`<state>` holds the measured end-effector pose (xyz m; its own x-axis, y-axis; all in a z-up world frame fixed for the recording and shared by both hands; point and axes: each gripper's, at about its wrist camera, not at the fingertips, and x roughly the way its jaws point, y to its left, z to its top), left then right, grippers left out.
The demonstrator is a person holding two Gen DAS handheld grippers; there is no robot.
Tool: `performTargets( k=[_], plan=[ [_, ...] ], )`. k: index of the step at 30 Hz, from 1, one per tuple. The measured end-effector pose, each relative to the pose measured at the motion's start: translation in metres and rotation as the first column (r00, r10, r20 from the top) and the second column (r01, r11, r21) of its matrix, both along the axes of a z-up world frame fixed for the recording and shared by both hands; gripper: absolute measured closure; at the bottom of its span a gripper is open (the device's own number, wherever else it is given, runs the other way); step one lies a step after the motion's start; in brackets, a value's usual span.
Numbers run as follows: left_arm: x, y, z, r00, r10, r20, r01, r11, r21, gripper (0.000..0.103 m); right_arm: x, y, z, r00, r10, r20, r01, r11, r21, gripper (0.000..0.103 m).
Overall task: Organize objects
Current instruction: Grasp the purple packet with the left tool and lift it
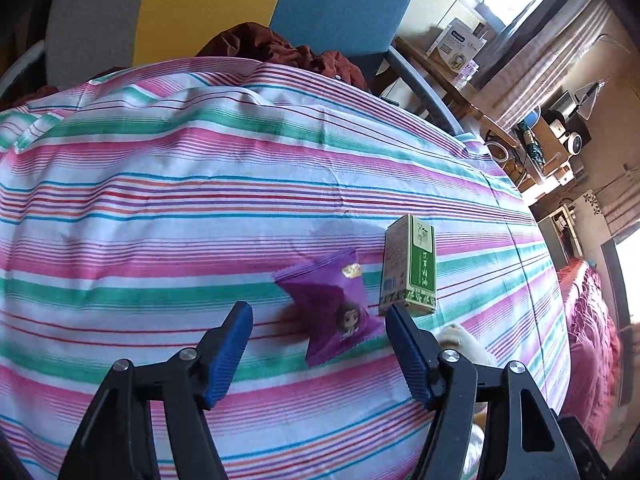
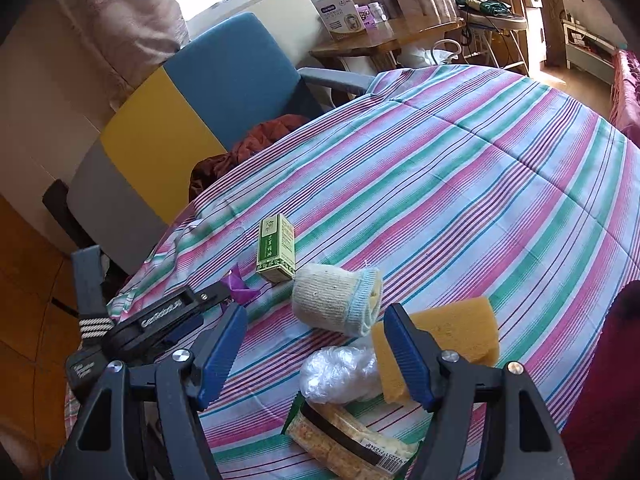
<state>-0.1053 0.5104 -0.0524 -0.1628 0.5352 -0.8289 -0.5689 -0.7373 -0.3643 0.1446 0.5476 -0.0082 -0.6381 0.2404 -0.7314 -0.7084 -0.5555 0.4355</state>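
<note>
A purple candy packet [image 1: 334, 306] lies flat on the striped tablecloth [image 1: 200, 168]. My left gripper [image 1: 320, 330] is open just above it, one blue pad on each side, neither pressing. A green box [image 1: 408, 268] stands upright just past the right-hand pad. In the right wrist view my right gripper [image 2: 316, 340] hangs open over a crumpled clear plastic bag [image 2: 340, 372] and a snack pack [image 2: 352, 440]. A rolled cream sock [image 2: 336, 300] lies ahead of it, and a yellow sponge [image 2: 444, 332] sits behind its right finger. The left gripper [image 2: 216, 294] reaches in from the left at the purple packet [image 2: 242, 286], near the green box [image 2: 276, 256].
A blue, yellow and grey chair [image 2: 224, 92] with a dark red garment [image 2: 256, 144] stands at the table's far edge. Behind it is a wooden side table [image 2: 380, 36] with boxes. The cloth [image 2: 480, 180] to the right is bare. A dark red sleeve [image 2: 612, 380] shows at right.
</note>
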Motion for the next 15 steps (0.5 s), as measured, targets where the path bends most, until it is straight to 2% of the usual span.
performTargets(
  k=[2,3,5,7,15],
  plan=[
    [-0.003,0.014,-0.007,1.000,-0.016,-0.015,0.016,1.000,-0.025,0.034,-0.002,0.000,-0.002,1.000,0.007,0.005,-0.007,1.000,-0.007,0.031],
    [-0.004,0.019,-0.013,0.999,-0.027,-0.024,0.026,0.998,-0.048,0.038,-0.002,0.000,-0.002,1.000,0.011,0.005,-0.011,1.000,-0.012,0.031],
    [0.000,0.018,-0.014,0.992,-0.053,-0.111,0.046,0.997,-0.067,0.059,-0.002,0.000,-0.003,1.000,0.013,0.008,-0.013,1.000,-0.015,0.031],
    [0.002,0.008,-0.015,0.989,-0.084,-0.125,0.078,0.996,-0.051,0.070,-0.003,0.000,-0.004,1.000,0.014,0.010,-0.014,1.000,-0.018,0.031],
    [0.039,-0.087,-0.012,0.961,-0.113,-0.252,0.099,0.993,-0.068,0.070,-0.011,-0.008,-0.003,0.998,0.058,0.039,-0.059,0.998,0.014,0.031]
  ],
)
